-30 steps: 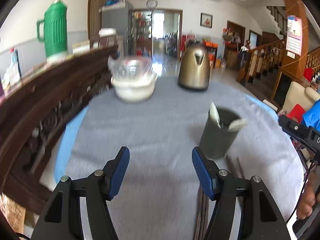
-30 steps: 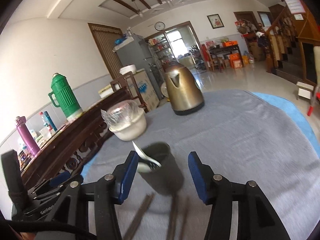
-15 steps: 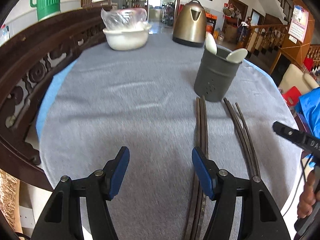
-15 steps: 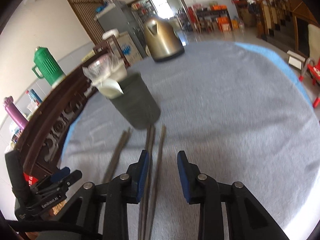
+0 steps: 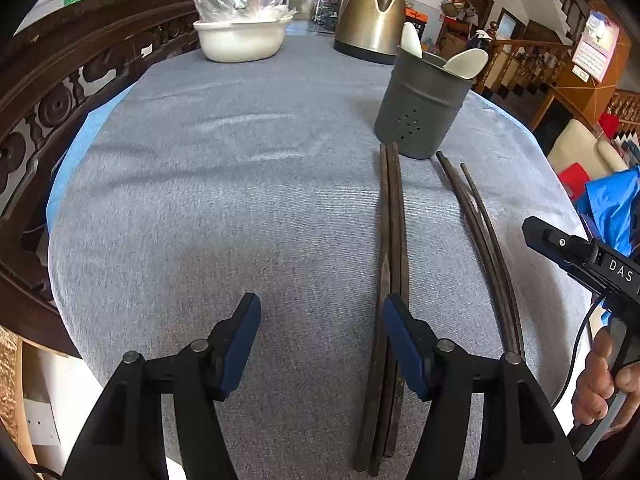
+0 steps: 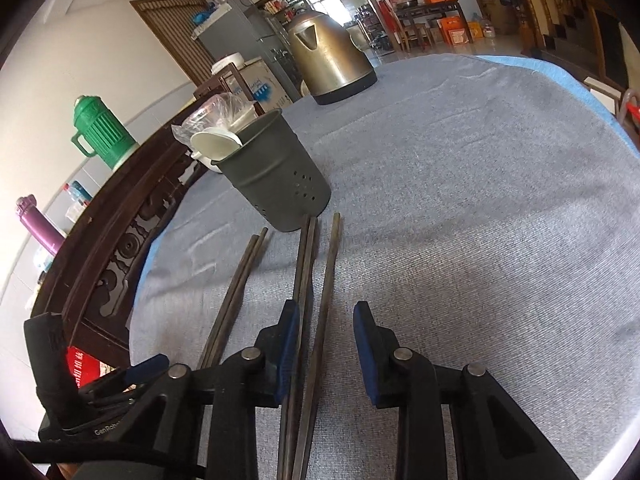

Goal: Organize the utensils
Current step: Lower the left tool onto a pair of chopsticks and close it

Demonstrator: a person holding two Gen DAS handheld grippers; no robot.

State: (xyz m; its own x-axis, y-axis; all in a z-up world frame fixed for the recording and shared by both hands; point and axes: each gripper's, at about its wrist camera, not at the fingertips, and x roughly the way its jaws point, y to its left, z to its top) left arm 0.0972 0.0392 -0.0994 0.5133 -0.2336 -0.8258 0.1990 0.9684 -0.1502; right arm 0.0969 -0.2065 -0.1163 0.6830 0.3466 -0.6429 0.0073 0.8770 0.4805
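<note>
both tongs have dropped toward the grey cloth point(image 5: 200, 184) since a second ago, and the right pair has narrowed. left gripper point(image 5: 320, 320) hovers with jaws wide apart, nothing between them; the left chopstick pair point(image 5: 394, 240) runs just beside its right pad. right gripper point(image 6: 326, 332) stands part open over the right chopstick pair point(image 6: 320, 320), one stick seemingly against its left pad, though contact is unclear. ahead of both, the grey utensil holder point(image 5: 420, 112) holds white spoons point(image 5: 466, 62).

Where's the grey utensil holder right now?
In the left wrist view the grey utensil holder stands right of centre, just beyond the chopsticks' far tips, in front of the brass kettle.
</note>
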